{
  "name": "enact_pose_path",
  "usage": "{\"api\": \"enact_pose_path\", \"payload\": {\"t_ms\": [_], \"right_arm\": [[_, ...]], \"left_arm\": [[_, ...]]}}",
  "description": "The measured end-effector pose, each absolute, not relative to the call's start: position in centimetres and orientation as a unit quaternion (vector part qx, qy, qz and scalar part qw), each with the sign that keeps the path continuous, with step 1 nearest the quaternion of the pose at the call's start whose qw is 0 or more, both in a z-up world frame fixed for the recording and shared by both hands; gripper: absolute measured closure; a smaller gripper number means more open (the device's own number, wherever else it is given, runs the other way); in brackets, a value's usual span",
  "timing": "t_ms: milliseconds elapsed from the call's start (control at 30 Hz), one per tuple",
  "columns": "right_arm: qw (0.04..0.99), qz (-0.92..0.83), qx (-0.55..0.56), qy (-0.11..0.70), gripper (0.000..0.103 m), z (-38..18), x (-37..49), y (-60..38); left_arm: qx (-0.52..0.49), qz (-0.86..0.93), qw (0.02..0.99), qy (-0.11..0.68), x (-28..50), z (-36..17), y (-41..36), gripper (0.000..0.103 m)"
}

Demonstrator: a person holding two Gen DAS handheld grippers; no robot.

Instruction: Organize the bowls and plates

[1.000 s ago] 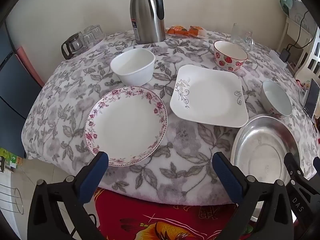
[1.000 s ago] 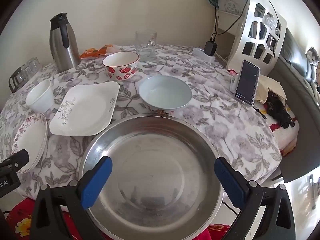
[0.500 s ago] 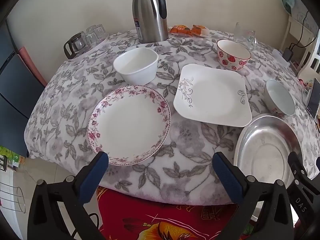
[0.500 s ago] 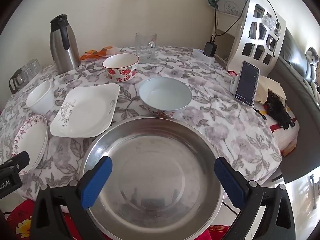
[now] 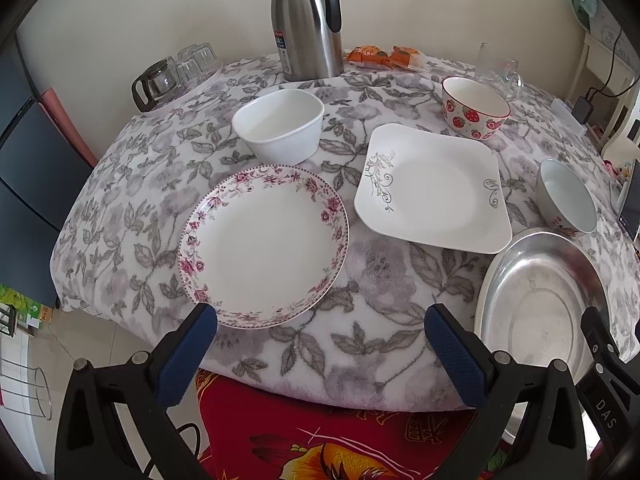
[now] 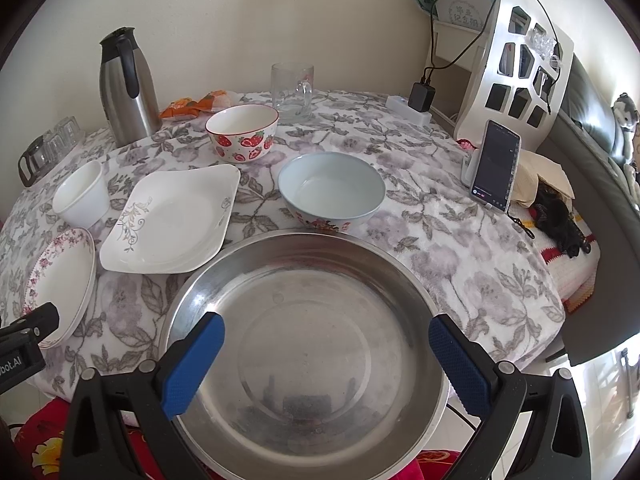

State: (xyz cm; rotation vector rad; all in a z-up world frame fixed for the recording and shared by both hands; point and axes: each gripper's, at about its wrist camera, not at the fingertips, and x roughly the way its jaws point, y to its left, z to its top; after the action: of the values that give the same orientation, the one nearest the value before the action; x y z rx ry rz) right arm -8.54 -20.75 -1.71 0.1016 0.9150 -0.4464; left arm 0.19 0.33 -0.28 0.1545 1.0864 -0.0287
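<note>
A round plate with a pink flower rim [image 5: 264, 246] lies near the table's front edge, just ahead of my open, empty left gripper [image 5: 320, 344]. Behind it stands a white bowl [image 5: 280, 124]. A square white plate [image 5: 432, 188] lies in the middle, a strawberry bowl [image 5: 474, 106] behind it, a pale blue bowl [image 6: 332, 190] to its right. A large steel basin [image 6: 308, 344] sits at the front edge. My right gripper [image 6: 326, 360] is open and empty over the basin.
A steel thermos jug [image 5: 306, 20], glass cups [image 5: 176, 72], orange snack packets [image 5: 380, 56] and a glass mug [image 6: 292, 92] stand at the back. A phone [image 6: 494, 164] leans at the right edge beside a white rack [image 6: 516, 68]. A flowered cloth [image 5: 360, 308] covers the table.
My left gripper has moved forward and a little lower toward the flower-rimmed plate. The right gripper has edged slightly forward over the basin. No dish has moved.
</note>
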Motion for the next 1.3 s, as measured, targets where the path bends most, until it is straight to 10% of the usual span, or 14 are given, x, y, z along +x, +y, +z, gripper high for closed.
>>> {"api": "enact_pose_path", "payload": {"t_ms": [1300], "right_arm": [[0.872,-0.213,0.049,0.439,0.000,-1.80,-8.42,-20.76]], "left_arm": [[0.064,-0.004,0.849,0.524,0.88,-1.16,1.03,0.000]]}}
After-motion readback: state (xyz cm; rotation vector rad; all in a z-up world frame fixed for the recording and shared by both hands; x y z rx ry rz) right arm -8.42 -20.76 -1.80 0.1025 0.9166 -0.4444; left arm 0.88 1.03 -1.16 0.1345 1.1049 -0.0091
